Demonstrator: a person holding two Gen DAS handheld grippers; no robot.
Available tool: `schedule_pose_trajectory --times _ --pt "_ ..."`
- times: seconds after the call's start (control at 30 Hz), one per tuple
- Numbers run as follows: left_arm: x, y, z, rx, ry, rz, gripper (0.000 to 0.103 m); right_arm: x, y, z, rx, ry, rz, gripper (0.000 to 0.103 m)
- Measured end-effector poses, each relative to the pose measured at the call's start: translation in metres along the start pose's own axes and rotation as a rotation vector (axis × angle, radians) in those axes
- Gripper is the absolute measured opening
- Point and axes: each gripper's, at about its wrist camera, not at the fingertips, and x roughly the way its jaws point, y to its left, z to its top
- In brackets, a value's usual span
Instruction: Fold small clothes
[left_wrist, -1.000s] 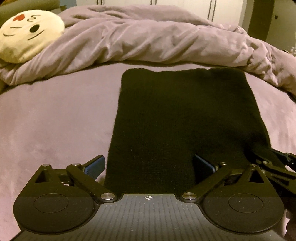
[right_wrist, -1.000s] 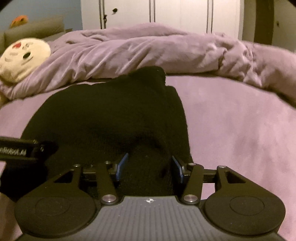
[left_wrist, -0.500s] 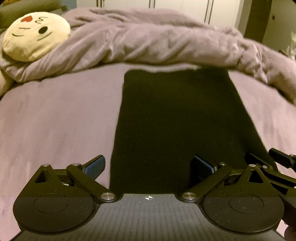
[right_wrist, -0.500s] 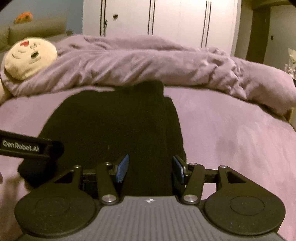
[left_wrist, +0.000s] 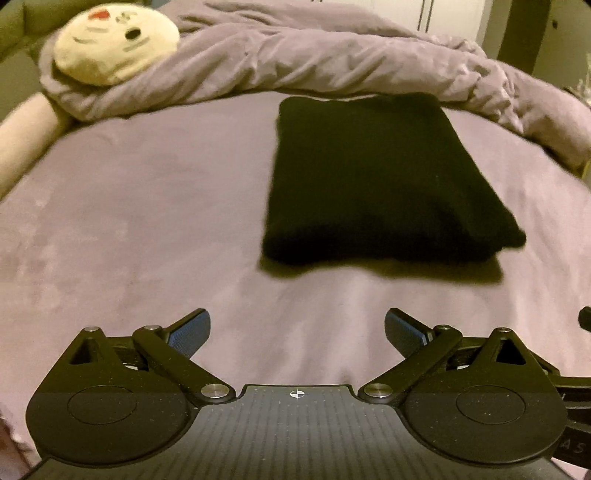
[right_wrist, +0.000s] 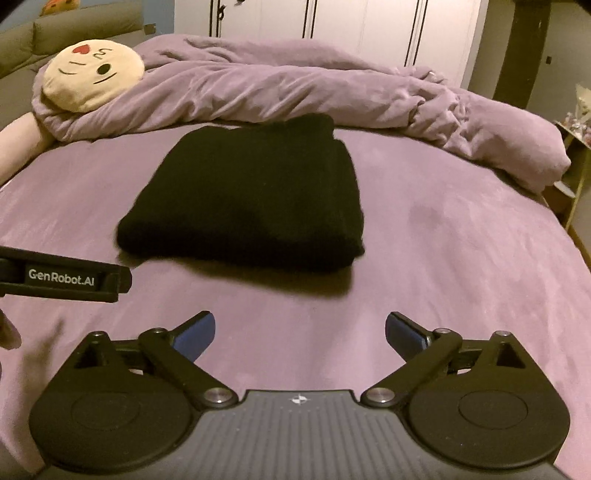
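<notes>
Both grippers are now clear of the black garment (left_wrist: 380, 177), which sat between the jaws a sec ago; the near hem that was at the fingertips now lies up-frame w/ a strip of bare purple bedsheet (left_wrist: 147, 221) between it & the pads. The right gripper (right_wrist: 300, 332) was half closed over the cloth then; now its jaws are opening, wide apart, nothing between them but sheet. The left gripper (left_wrist: 297, 330) has jaws wide apart too, empty.

Garment: folded into a neat, thick rectangle, matte black knit, several layers visible along the near edge, corners fairly square, one slight bump at the far end in the right wrist view. It lies flat on the bed, casting a dark shadow on the sheet at its near side. In the left wrist view it's at approx 1 o'clock from the fingertips; in the right wrist view at approx 11 o'clock.

Rumpled purple duvet (right_wrist: 295, 85) runs across 12 o'clock, just behind the garment's far edge. Round cream face cushion (right_wrist: 92, 74) at 10 o'clock, tucked in the duvet. White wardrobe doors (right_wrist: 332, 29) beyond.
</notes>
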Motion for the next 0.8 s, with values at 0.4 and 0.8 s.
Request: schedule_pose_trajectory --times 0.4,0.8 --pt "-0.052 -0.008 -0.014 0.037 -0.022 0.02 0.103 -0.041 0.017 -0.001 -0.007 0.073 -0.009 0.099" --pt "-0.056 -0.01 -0.01 0.032 -0.021 0.026 0.103 -0.041 0.013 0.009 -0.015 0.096 -0.036 0.099"
